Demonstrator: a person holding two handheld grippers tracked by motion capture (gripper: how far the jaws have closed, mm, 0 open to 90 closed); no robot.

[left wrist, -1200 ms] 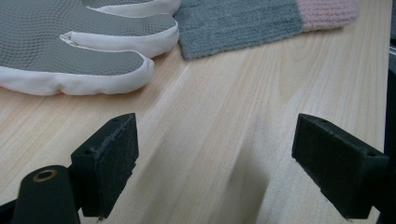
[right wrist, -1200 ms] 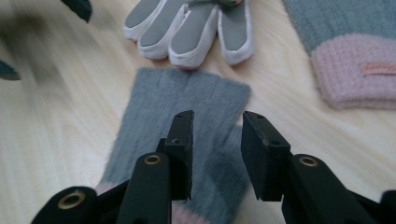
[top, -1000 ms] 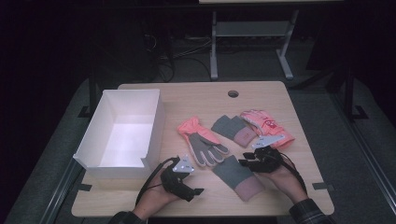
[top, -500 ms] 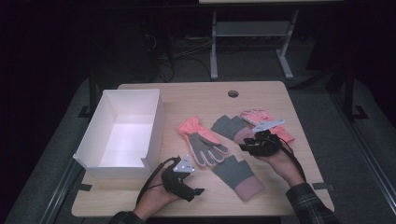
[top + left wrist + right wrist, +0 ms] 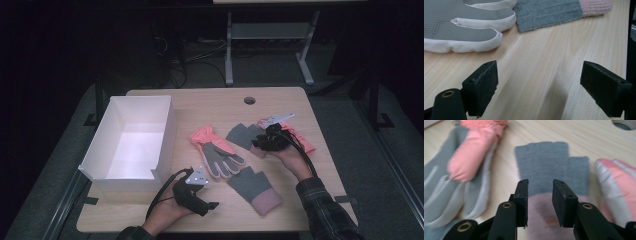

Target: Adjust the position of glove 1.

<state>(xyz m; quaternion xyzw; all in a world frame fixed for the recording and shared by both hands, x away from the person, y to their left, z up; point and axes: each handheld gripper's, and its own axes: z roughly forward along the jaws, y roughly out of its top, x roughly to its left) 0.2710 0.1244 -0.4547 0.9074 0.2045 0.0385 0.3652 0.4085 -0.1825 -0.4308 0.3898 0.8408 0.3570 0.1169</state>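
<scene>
While the right gripper (image 5: 540, 202) holds its fingers a narrow gap apart, nothing sits between them; they hover over the pink cuff of a grey knit glove (image 5: 551, 170) lying flat on the counter (image 5: 579, 137). Whether they touch the cuff I cannot tell. Left gripper (image 5: 539, 92) fingers stand wide open and empty, low over bare wood, with a second grey knit glove (image 5: 549, 12) just ahead of them.

Handling, as judged: both knit gloves are light, limp and floppy, and would drape and fold once lifted. A pinch on the ribbed pink cuff looks best, since it is the thickest part. Not fragile; the knit should give good friction against the pads.

Beside the knit glove under the right gripper lie two padded gloves: a salmon-and-grey ski glove (image 5: 461, 167) on one side and a pink ski glove (image 5: 616, 187) on the other. Shells look smooth, perhaps slick; the palm in the left gripper view is finely dimpled grey with white piping. These are bulkier and hold their shape.

Farther out, a white open box (image 5: 131, 142) stands at the counter's left, empty. Counter is pale wood grain with a round hole (image 5: 249, 100) near the far edge.
</scene>
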